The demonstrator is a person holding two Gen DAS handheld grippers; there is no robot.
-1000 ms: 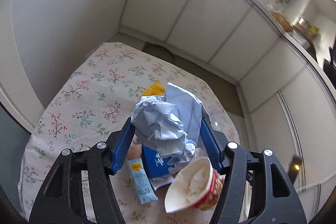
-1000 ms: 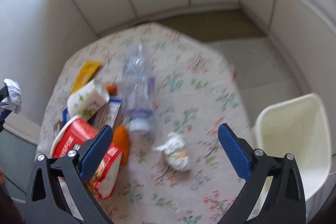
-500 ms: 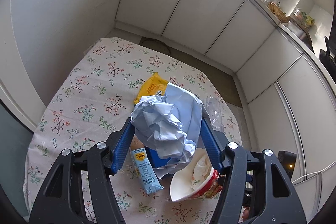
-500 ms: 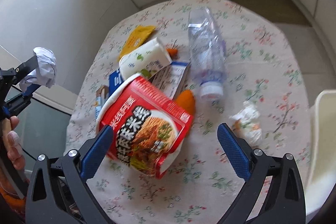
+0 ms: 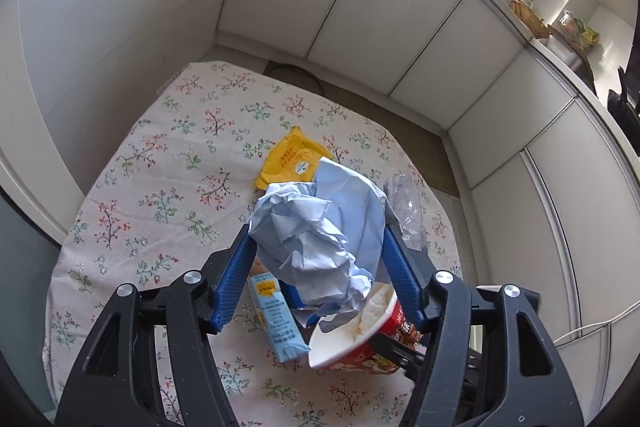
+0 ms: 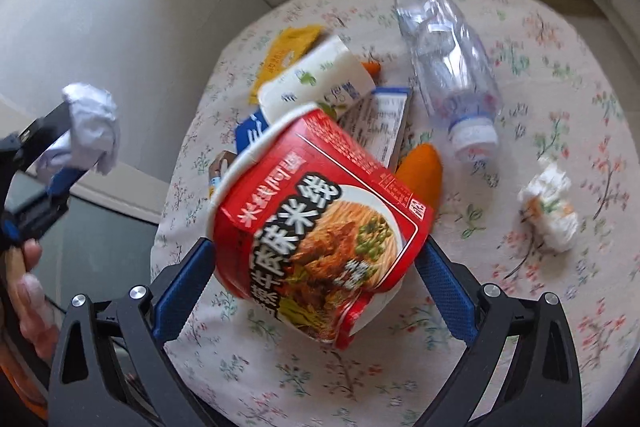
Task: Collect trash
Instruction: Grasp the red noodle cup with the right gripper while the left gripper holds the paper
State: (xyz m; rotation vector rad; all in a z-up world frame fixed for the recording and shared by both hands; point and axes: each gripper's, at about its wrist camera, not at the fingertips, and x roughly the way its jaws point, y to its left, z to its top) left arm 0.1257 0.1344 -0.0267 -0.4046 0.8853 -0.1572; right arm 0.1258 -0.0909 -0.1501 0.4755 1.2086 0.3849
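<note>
Mid-collection, by the look of it: left gripper (image 5: pixel 318 259) clenched on a crumpled pale-blue paper ball (image 5: pixel 316 227), held above the near edge of the floral tablecloth (image 5: pixel 160 187), just up and left of the red noodle cup (image 6: pixel 316 227). Right gripper (image 6: pixel 316 291) angled steeply down with pads spread wide either side of that tipped cup, seemingly not yet pressing it. Next, probably: squeeze gently on the cup's soft walls, lift clear of the carton (image 6: pixel 316 83) and clear bottle (image 6: pixel 448 67) lying just behind the cup.
</note>
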